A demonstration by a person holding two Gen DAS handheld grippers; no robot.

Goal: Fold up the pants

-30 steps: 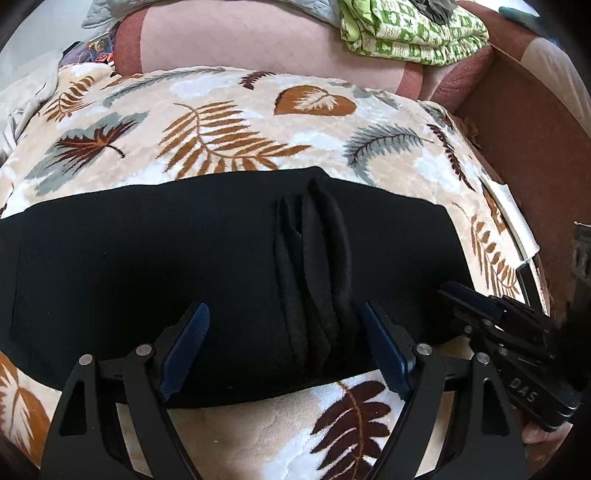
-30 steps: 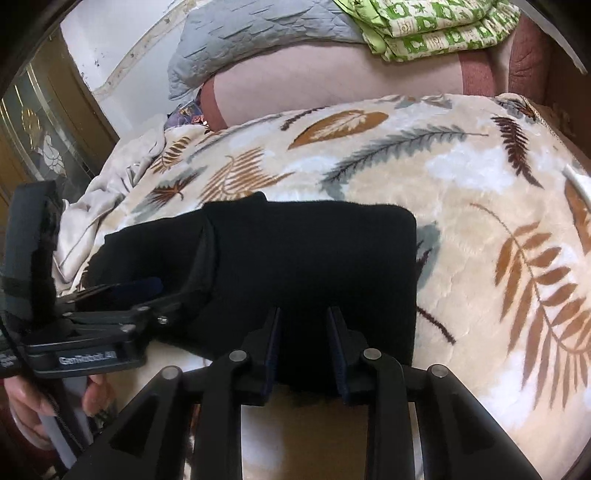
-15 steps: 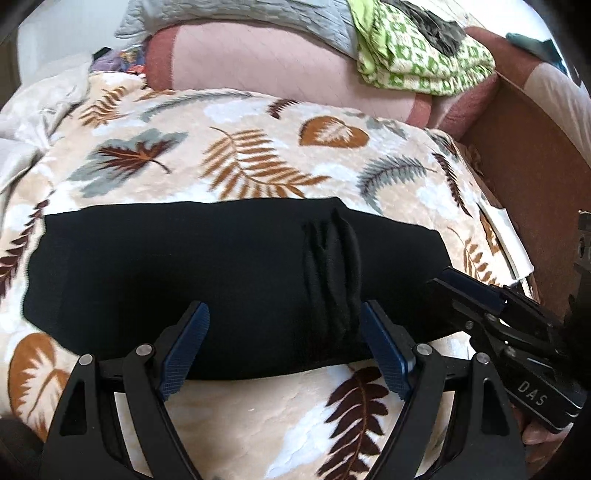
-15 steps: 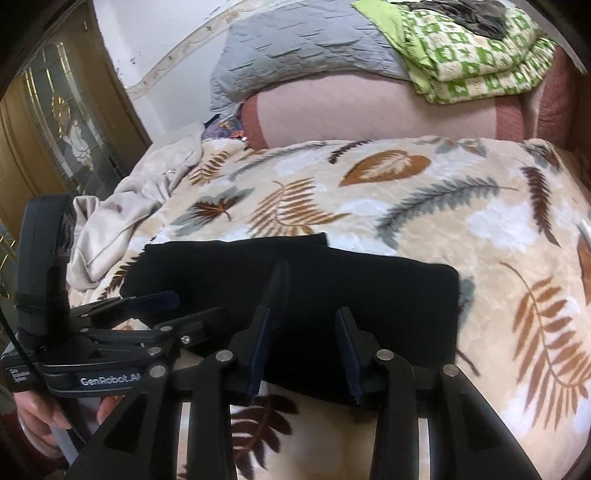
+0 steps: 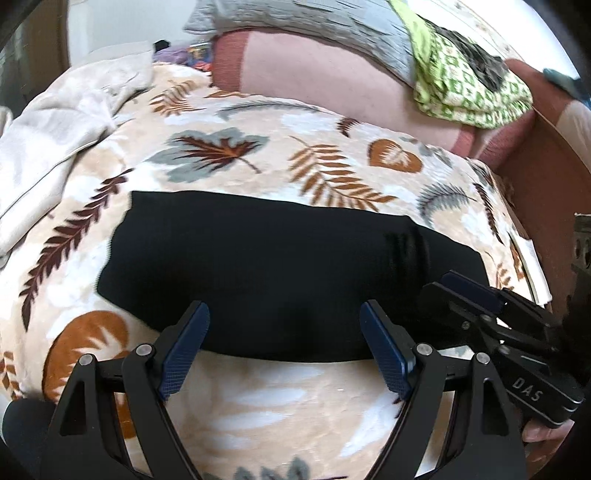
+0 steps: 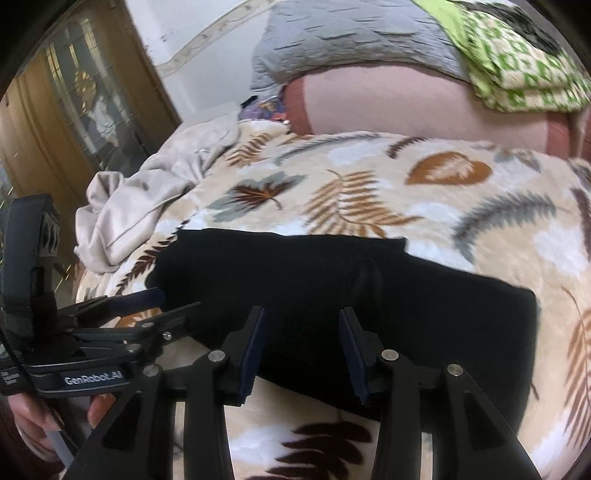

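Observation:
The black pants (image 5: 277, 266) lie folded into a long band across the leaf-patterned blanket (image 5: 295, 398), with a bunched ridge near their right end. My left gripper (image 5: 284, 317) hovers over the band's near edge, open wide, with nothing between its blue pads. My right gripper (image 6: 302, 317) is over the near edge further right. Its jaws are opening and its pads touch no cloth. In the right wrist view the pants (image 6: 369, 295) fill the middle and the left gripper (image 6: 159, 302) shows at the left. In the left wrist view the right gripper (image 5: 465, 291) shows at the right.
A crumpled beige sheet (image 5: 66, 122) lies at the blanket's left. Behind stand a pink bolster (image 5: 332, 85), a grey quilt (image 5: 314, 22) and a green patterned folded cloth (image 5: 469, 85). A brown bed frame (image 5: 546, 184) borders the right, and a glazed wooden door (image 6: 85, 103) stands far left.
Both grippers have drawn back and up from the pants, which now look smaller and further off. The right jaws have widened. The left jaws stay wide.

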